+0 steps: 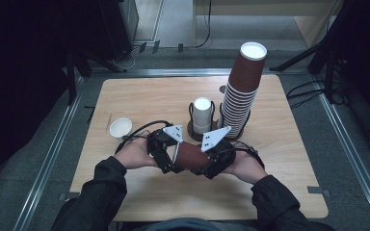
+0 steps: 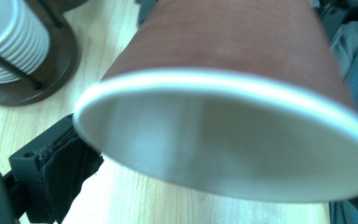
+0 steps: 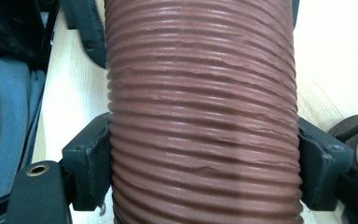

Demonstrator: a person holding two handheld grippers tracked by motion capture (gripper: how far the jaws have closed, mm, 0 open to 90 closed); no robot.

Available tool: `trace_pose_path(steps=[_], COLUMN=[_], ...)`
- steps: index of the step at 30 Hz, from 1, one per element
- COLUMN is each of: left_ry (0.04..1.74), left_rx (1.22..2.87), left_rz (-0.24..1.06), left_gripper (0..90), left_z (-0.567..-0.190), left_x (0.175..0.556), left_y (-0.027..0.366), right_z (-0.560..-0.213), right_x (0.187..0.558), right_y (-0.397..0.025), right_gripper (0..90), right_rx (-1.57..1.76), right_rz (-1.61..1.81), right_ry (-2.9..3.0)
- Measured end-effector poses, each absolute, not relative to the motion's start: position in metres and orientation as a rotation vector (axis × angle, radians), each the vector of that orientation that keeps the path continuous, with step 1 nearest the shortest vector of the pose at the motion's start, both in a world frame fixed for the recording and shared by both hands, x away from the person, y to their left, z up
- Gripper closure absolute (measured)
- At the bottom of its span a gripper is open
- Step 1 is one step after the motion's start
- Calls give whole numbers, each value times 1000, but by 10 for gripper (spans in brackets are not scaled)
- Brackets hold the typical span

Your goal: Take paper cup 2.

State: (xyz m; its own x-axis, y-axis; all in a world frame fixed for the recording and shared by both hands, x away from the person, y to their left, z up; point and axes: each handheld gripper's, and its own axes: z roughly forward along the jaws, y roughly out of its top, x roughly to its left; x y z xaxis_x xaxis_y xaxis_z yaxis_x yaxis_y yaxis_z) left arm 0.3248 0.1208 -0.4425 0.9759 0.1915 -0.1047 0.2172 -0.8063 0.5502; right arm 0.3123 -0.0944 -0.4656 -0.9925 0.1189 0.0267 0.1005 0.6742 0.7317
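Holding a brown cup (image 1: pixel 191 156) sideways just above the table (image 1: pixel 139 98), betw both grippers. R gripper (image 3: pixel 204 163) jaws are clamping its ribbed wall; L gripper (image 1: pixel 166 156) is at the rim end, grip state I can't tell. I'm judging it light, crushable paper, so gripping softly mid-wall.

A brown ribbed paper cup (image 1: pixel 191 156) lies on its side low in the centre of the high view, held off the table — white rim toward frame left, base toward the right. In the left gripper view its white inside (image 2: pixel 233 140) gapes wide; the right gripper view shows horizontal ridges (image 3: pixel 203 116).
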Motion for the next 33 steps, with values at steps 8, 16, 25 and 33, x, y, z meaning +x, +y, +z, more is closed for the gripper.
trace_pose_path(steps=[8, 16, 25, 33], left_ry=[335, 400, 403, 390], left_rx=[2464, 2335, 2273, 2271], left_rz=[-80, -134, -178, -213], left_gripper=[0, 0, 0, 0], left_z=[-442, -439, -443, -444], left_x=[325, 323, 321, 321], left_y=[135, 148, 140, 132], right_z=[-463, -461, -459, -460], right_x=[313, 312, 311, 308], right_y=[-101, -105, -104, -99], right_gripper=[203, 202, 202, 202], right_rx=[206, 220, 182, 160], right_rz=[1264, 1322, 1376, 1394], right_ry=[2827, 2814, 2782, 2783])
